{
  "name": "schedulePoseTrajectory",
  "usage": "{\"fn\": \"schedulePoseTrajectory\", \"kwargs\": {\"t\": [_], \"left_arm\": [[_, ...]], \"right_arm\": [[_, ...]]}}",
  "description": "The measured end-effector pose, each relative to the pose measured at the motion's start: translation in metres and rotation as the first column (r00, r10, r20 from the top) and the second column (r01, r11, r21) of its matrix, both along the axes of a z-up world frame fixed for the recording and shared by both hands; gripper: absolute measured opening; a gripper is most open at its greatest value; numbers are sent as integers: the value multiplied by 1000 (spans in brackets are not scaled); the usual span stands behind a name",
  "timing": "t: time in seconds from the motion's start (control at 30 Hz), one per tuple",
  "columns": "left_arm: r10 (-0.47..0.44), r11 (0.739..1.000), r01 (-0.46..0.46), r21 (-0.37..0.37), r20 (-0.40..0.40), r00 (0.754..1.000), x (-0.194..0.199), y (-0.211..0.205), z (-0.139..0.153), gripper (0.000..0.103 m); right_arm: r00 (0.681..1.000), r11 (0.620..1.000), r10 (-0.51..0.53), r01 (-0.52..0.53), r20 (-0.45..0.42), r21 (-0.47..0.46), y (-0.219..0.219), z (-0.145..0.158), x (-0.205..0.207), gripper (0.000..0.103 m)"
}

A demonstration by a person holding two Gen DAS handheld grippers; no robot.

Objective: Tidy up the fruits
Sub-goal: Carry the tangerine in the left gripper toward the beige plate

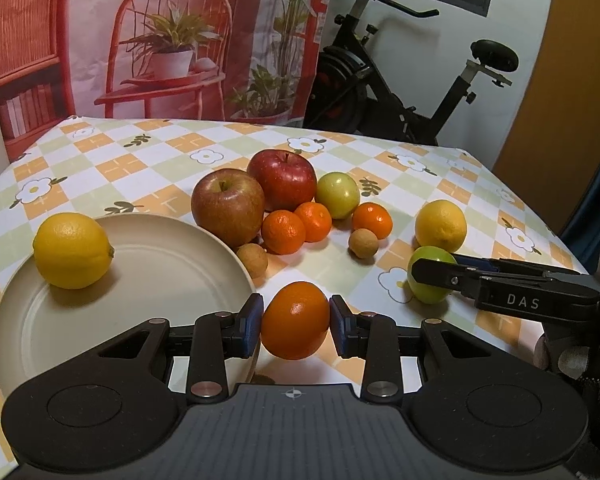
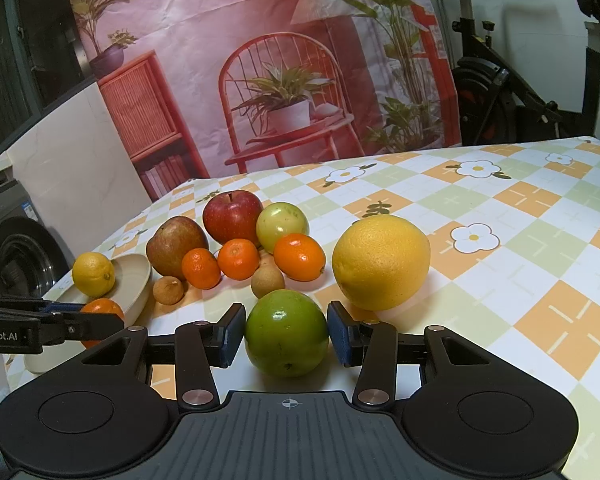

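Note:
My left gripper (image 1: 296,322) is shut on an orange mandarin (image 1: 295,316), just right of the beige plate (image 1: 148,292). A lemon (image 1: 73,250) lies on the plate. My right gripper (image 2: 287,336) is shut on a green fruit (image 2: 286,332), its blue pads against both sides. In the left wrist view that green fruit (image 1: 426,280) sits at the right, near a yellow citrus (image 1: 441,225). A cluster at mid-table holds a brownish apple (image 1: 227,206), a red apple (image 1: 282,178), a pale green apple (image 1: 337,195), three mandarins (image 1: 283,231) and two brown longans (image 1: 363,243).
The flowered checked tablecloth (image 1: 140,168) covers the table. A printed backdrop (image 1: 172,40) hangs behind it and an exercise bike (image 1: 400,92) stands at the back right. A washing machine (image 2: 16,252) is beyond the table's left edge in the right wrist view.

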State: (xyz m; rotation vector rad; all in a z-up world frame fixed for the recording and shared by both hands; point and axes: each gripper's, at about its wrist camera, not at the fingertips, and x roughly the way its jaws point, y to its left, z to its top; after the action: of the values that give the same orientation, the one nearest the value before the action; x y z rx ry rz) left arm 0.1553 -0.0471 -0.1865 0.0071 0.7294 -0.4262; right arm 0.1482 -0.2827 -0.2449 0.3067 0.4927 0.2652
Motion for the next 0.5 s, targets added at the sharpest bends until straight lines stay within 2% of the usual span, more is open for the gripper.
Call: {"fn": "schedulePoseTrajectory", "kwargs": {"t": [0.5], "left_arm": [[40,999,-40,-16,23,999,-1,10,5,38]], "right_arm": [[1000,1000,0,0,0,-1,0,0,0,42]]}}
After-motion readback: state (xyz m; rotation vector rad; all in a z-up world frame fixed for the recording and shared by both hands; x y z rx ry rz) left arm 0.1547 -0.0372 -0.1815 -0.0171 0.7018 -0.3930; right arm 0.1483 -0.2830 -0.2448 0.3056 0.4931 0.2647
